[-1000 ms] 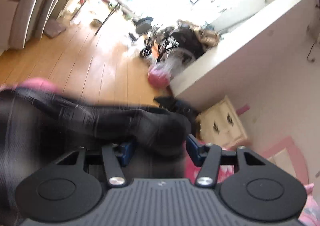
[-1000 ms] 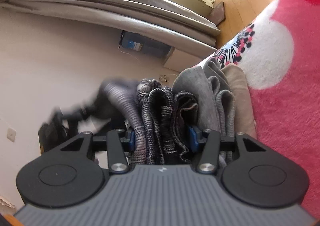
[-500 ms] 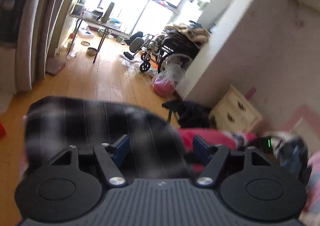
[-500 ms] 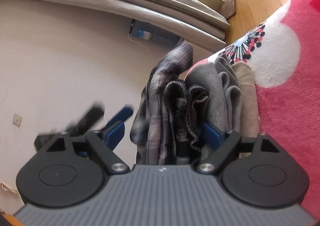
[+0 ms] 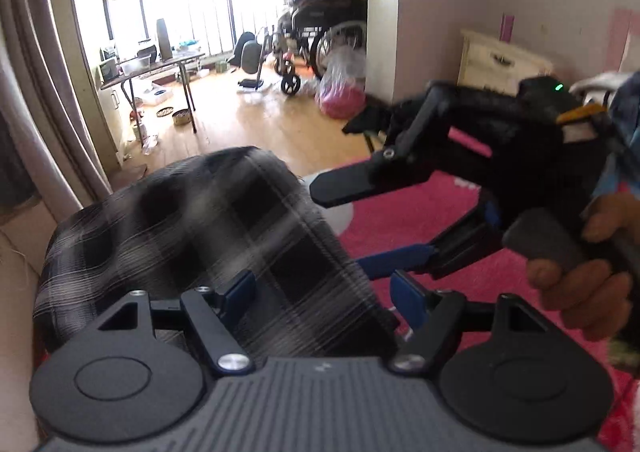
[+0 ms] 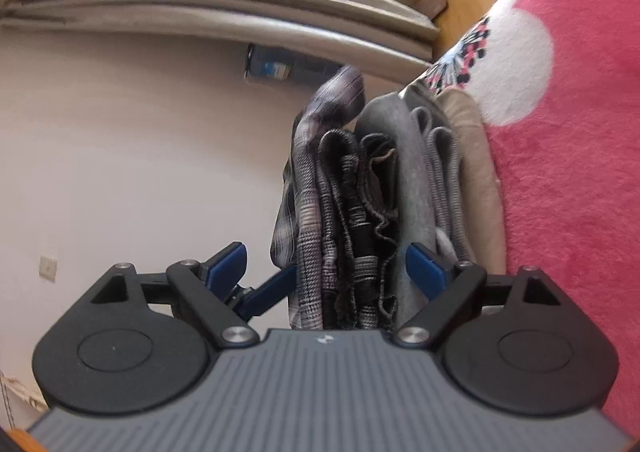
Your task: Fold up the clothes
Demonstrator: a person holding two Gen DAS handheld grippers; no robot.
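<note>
Left tool: opening up, wide now. Plaid shirt between the blue pads but not pinched. Right tool: opening up too, very wide, nothing squeezed. Pointing at the side of the pile of folded clothes. Plaid shirt on top of that pile, and the pile on the pink blanket, near its end.

Could go wrong from here:
- Loose top flap of the shirt sticking up, so might flop open and spoil the fold.
- Cloth very near a blue pad, so might snag while pulling away and get dragged off.
- Tall, soft pile, so might tip over from one bump.
- Two tools very near each other, so might knock together.

Hard to see:
- Shirt all smeared in the left view, so no telling how neat the fold is.
- Bottom of the pile hidden behind the right tool.
- Cannot tell how many clothes in the pile.
- Only part of the hand on the right tool showing, cut off at the side.
</note>
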